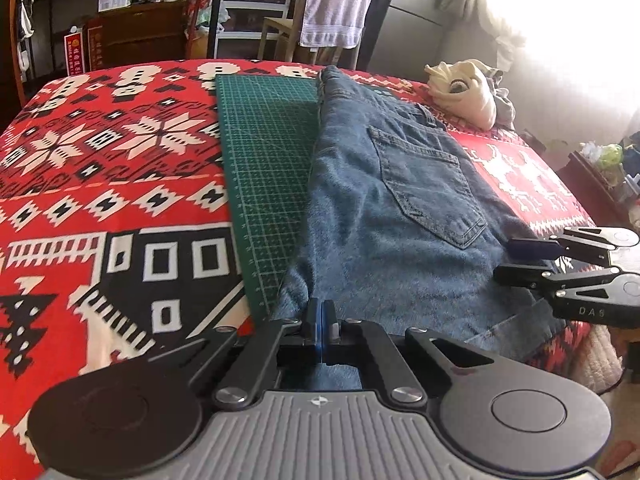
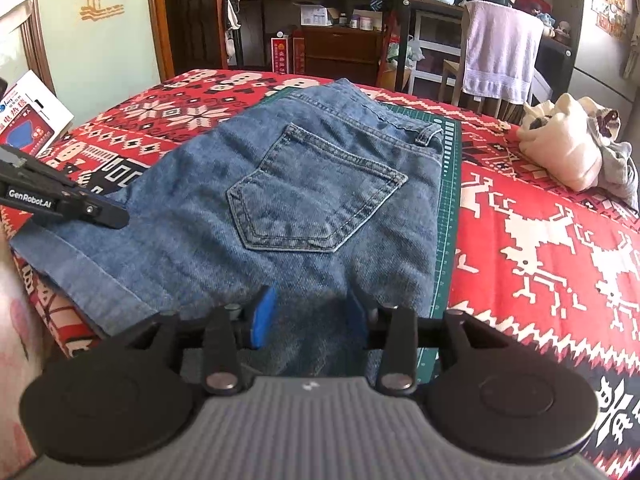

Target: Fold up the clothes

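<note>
Blue denim jeans [image 1: 400, 208], back pocket up, lie folded flat on a green cutting mat [image 1: 264, 152]. My left gripper [image 1: 322, 308] is shut at their near left edge, where a crease in the denim runs into its blue pads. In the right wrist view the jeans [image 2: 304, 184] fill the middle, and the left gripper [image 2: 118, 216] reaches in over their left edge. My right gripper [image 2: 310, 316] is open low over the near edge, denim showing between its pads. From the left wrist view, the right gripper [image 1: 505, 259] hovers at the jeans' right edge, its jaws apart.
A red patterned cloth [image 1: 100, 168] covers the table. Crumpled cream and grey clothes [image 2: 568, 152] sit at the far right. Beyond the far edge stands a chair with a lilac towel [image 2: 500, 52], in front of cluttered shelves. A printed box [image 2: 32, 120] leans at the left.
</note>
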`<state>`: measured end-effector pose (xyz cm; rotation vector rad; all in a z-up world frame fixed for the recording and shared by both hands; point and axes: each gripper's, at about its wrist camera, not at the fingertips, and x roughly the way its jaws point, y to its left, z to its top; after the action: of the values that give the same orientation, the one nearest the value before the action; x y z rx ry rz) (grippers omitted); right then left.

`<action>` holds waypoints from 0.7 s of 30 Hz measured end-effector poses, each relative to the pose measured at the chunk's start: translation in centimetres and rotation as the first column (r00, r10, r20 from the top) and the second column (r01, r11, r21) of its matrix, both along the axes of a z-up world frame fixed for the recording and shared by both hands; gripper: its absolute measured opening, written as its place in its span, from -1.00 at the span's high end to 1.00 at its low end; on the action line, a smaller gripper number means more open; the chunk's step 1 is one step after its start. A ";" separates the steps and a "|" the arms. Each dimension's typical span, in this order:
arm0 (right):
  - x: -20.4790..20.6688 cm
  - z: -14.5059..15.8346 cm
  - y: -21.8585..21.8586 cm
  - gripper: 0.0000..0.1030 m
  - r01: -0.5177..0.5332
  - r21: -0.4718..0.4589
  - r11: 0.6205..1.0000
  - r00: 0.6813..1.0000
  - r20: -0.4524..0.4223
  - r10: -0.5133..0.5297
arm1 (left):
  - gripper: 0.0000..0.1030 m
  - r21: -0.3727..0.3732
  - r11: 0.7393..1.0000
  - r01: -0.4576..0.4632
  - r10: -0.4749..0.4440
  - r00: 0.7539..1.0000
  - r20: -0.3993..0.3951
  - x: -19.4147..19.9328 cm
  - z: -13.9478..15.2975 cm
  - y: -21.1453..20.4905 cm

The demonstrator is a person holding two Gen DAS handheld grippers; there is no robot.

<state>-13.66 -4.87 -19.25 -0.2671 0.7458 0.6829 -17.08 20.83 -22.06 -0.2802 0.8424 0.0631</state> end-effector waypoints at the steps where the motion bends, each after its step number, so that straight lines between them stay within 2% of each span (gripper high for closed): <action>1: -0.1 0.1 -0.1 0.14 -0.001 0.000 1.000 1.000 -0.003 0.001 | 0.94 -0.002 1.000 -0.005 0.005 1.000 -0.003 -0.2 0.0 0.1; 3: -0.3 0.2 -0.2 0.16 -0.003 0.002 1.000 1.000 -0.005 0.003 | 0.95 -0.008 1.000 -0.014 0.014 1.000 -0.011 -0.5 0.1 0.1; 5: -0.3 0.4 -0.7 0.42 0.018 0.014 1.000 1.000 -0.011 -0.018 | 0.95 -0.003 1.000 -0.014 0.014 1.000 -0.028 -0.7 0.3 0.0; 7: -0.1 0.6 -1.4 0.79 0.058 0.033 0.998 0.998 -0.026 -0.057 | 0.95 0.006 1.000 -0.010 0.010 0.999 -0.036 -0.8 0.8 -0.3; 8: 0.2 0.8 -1.9 0.84 0.079 0.053 0.995 0.996 -0.046 -0.077 | 0.94 0.009 1.000 -0.002 0.002 0.999 -0.033 -0.8 1.1 -0.5; 13: 1.9 1.8 -3.7 0.89 0.142 0.114 0.983 0.986 -0.103 -0.131 | 0.93 -0.018 1.000 0.019 -0.018 0.999 0.046 0.5 3.3 -1.0; 16: 2.9 2.4 -4.2 0.89 0.152 0.121 0.981 0.985 -0.106 -0.140 | 0.93 -0.017 0.999 0.047 -0.045 0.995 0.086 3.1 4.1 -1.6; 21: 5.3 2.8 -4.4 0.89 0.163 0.136 0.977 0.983 -0.104 -0.150 | 0.93 -0.003 0.998 0.061 -0.060 0.994 0.086 7.5 3.5 -1.5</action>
<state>-8.36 -9.31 -16.41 -0.0434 0.7939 0.5990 -9.61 19.31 -18.60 -0.2604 0.7647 -0.0078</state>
